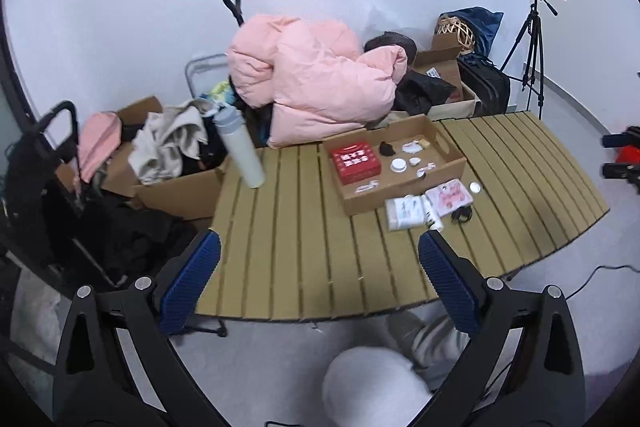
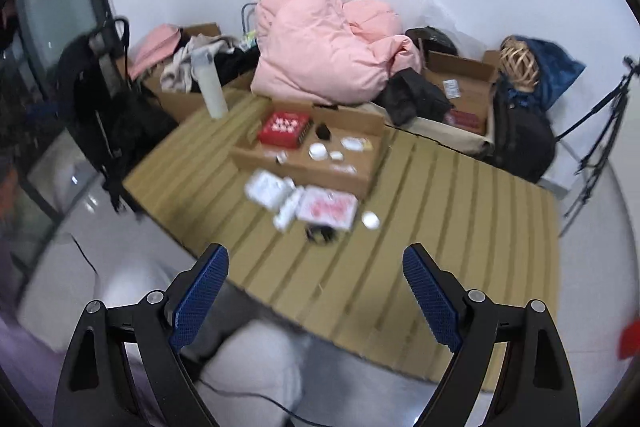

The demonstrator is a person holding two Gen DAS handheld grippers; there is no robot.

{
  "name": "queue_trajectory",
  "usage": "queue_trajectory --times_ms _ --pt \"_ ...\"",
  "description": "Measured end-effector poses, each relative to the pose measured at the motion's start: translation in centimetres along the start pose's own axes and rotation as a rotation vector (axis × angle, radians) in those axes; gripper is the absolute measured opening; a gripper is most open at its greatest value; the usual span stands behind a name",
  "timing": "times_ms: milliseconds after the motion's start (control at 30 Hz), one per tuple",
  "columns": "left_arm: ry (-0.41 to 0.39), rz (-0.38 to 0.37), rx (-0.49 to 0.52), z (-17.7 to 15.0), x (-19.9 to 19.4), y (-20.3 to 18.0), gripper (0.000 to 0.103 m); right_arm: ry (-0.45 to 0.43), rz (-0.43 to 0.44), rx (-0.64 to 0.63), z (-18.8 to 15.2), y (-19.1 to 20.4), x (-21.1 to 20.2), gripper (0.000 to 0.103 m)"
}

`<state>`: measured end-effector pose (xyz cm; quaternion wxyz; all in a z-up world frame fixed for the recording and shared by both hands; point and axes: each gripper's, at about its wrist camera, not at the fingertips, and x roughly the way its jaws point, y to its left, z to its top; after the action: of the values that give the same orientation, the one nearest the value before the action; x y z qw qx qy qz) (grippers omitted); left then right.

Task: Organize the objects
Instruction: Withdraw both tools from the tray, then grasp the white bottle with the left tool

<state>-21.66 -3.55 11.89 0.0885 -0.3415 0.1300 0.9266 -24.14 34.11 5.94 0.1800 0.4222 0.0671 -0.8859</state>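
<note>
Both claws, left (image 1: 320, 247) and right (image 2: 316, 259), hung wide open and empty; the box (image 1: 404, 191) sat far beyond them on the counter (image 1: 304, 267).

A shallow cardboard tray (image 1: 448, 163) is set on the slatted table, holding a red box (image 1: 355, 161) and small white lids (image 1: 399, 165); white packets (image 1: 404, 213) are scattered just beside it.

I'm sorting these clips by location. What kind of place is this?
Probably a spare room at home used for storage and filming: a slatted folding table, cardboard boxes of clothes and a pink duvet piled along the wall, and a camera on a tripod.
</note>
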Motion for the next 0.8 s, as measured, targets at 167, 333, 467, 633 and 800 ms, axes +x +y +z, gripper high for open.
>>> queue_trajectory --times_ms 167,333,467,633,800 --pt "-0.017 0.123 -0.076 -2.3 -3.5 4.5 0.102 -0.067 -0.045 0.021 -4.4 -0.1 -6.2 0.092" --pt "-0.036 0.126 -0.162 -3.2 -4.2 8.1 0.103 -0.245 -0.142 0.021 -6.5 0.3 -12.1 0.092" --pt "0.003 0.039 -0.221 -3.8 -0.6 8.3 0.101 -0.234 -0.049 0.001 -6.5 1.4 -10.5 0.091" --pt "0.017 -0.107 -0.079 -4.2 8.9 2.2 0.084 -0.201 -0.109 -0.023 -4.9 3.1 -1.1 0.091" --pt "0.141 -0.303 -0.113 -4.0 21.1 -3.1 0.069 -0.038 -0.041 0.067 -2.8 3.4 13.4 0.091"
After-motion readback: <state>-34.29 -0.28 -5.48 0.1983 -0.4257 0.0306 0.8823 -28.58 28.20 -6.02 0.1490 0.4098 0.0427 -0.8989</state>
